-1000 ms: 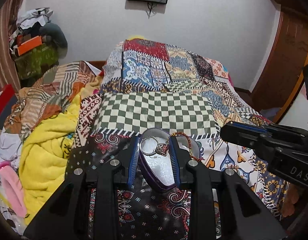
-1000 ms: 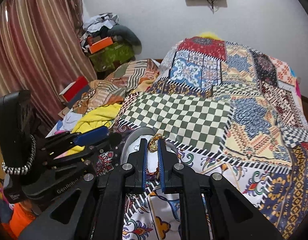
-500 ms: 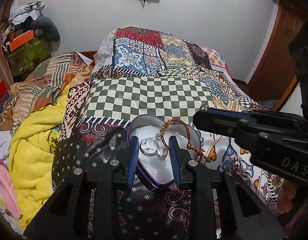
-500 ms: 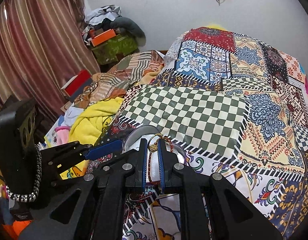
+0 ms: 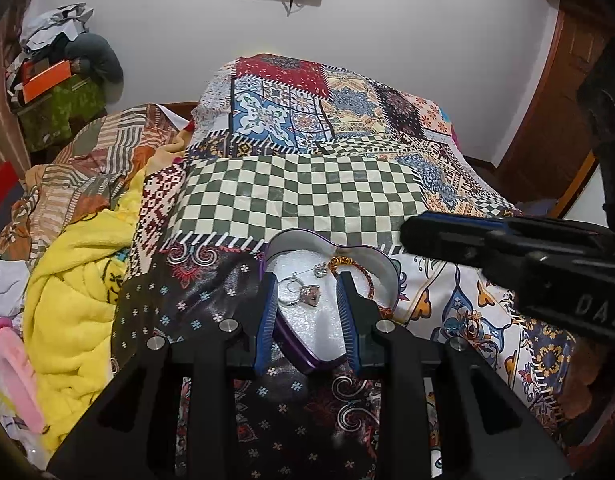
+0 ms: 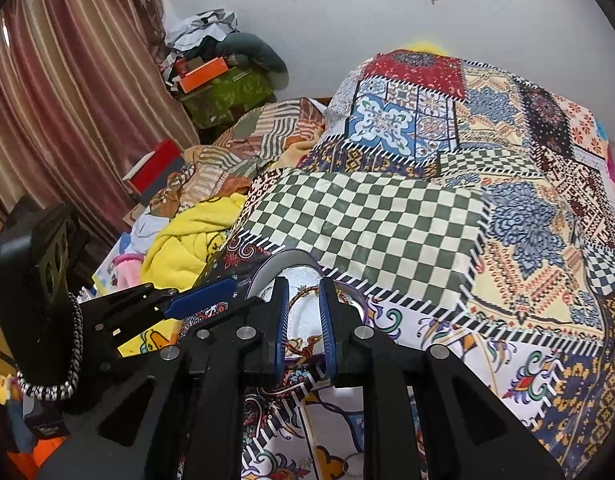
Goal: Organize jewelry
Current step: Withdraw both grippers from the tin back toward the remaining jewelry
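Observation:
A purple heart-shaped tin [image 5: 381,266] with a white sparkly lining lies on the patchwork bedspread. Inside lie a silver ring with a pink stone [image 5: 303,294], a small silver stud [image 5: 319,269] and a red-and-gold beaded bracelet [image 5: 365,276]. My left gripper [image 5: 307,292] is open, its blue pads either side of the ring, holding nothing. My right gripper [image 6: 303,304] is open just above the tin [image 6: 281,262], with the bracelet [image 6: 301,300] lying below between its fingers. The right gripper also shows at the right of the left wrist view [image 5: 507,240].
A checkered quilt patch [image 5: 299,196] lies behind the tin. A yellow blanket [image 5: 75,280] and pink item [image 5: 11,368] lie to the left. Clutter and boxes [image 6: 215,80] stand by the curtain [image 6: 67,100]. A wooden door [image 5: 555,120] is at right.
My right gripper opened and let the bracelet drop into the tin. Both cameras moved slightly closer over the tin; the ring stays in place.

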A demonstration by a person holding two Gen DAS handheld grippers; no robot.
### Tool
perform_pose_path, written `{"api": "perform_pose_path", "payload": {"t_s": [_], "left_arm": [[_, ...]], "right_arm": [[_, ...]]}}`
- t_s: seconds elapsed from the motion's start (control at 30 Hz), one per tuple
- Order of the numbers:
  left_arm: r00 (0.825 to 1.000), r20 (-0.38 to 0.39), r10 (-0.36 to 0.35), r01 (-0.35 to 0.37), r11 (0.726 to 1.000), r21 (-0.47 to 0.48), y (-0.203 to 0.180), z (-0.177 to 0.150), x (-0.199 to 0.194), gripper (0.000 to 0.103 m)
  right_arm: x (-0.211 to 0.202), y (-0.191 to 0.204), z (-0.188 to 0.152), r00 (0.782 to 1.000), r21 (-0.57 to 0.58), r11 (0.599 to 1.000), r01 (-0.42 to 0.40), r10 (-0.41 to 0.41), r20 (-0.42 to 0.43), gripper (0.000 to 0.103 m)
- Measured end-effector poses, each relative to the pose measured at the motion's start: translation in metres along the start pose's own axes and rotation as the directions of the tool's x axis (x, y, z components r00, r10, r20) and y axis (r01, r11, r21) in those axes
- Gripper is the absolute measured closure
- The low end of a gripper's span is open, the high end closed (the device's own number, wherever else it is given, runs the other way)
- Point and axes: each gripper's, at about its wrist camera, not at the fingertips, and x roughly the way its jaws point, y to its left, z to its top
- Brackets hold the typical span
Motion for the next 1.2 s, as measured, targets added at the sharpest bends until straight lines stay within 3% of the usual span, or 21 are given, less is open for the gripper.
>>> {"api": "perform_pose_path", "payload": {"t_s": [0.43, 0.9, 0.97, 1.03, 1.1, 1.2], "left_arm": [[0.997, 0.075, 0.02, -0.022, 1.0, 0.02, -0.012, 0.009, -0.051, 0.074], [0.992, 0.13, 0.005, -0.016, 0.996, 0.084, -0.047, -0.002, -0.102, 0.072], [0.993, 0.122, -0.002, -0.008, 0.996, 0.084, -0.05, -0.005, -0.103, 0.07], [0.994, 0.11, -0.007, -0.002, 0.996, 0.086, -0.053, -0.008, -0.101, 0.068], [0.996, 0.091, -0.006, -0.002, 0.996, 0.094, -0.057, -0.012, -0.098, 0.064], [0.998, 0.06, -0.009, 0.003, 0.994, 0.105, -0.062, -0.02, -0.091, 0.063]], "right_arm": [[-0.065, 0.003, -0.006, 0.991, 0.005, 0.997, 0.08, -0.08, 0.102, 0.089], [-0.119, -0.003, -0.033, 0.978, 0.06, 0.988, 0.14, -0.148, 0.147, 0.088], [-0.125, -0.005, -0.038, 0.976, 0.07, 0.986, 0.151, -0.16, 0.148, 0.08], [-0.131, -0.007, -0.044, 0.972, 0.081, 0.983, 0.166, -0.177, 0.156, 0.058], [-0.137, -0.008, -0.049, 0.966, 0.095, 0.979, 0.178, -0.192, 0.174, 0.051], [-0.14, -0.012, -0.057, 0.963, 0.109, 0.976, 0.19, -0.207, 0.17, 0.051]]}}
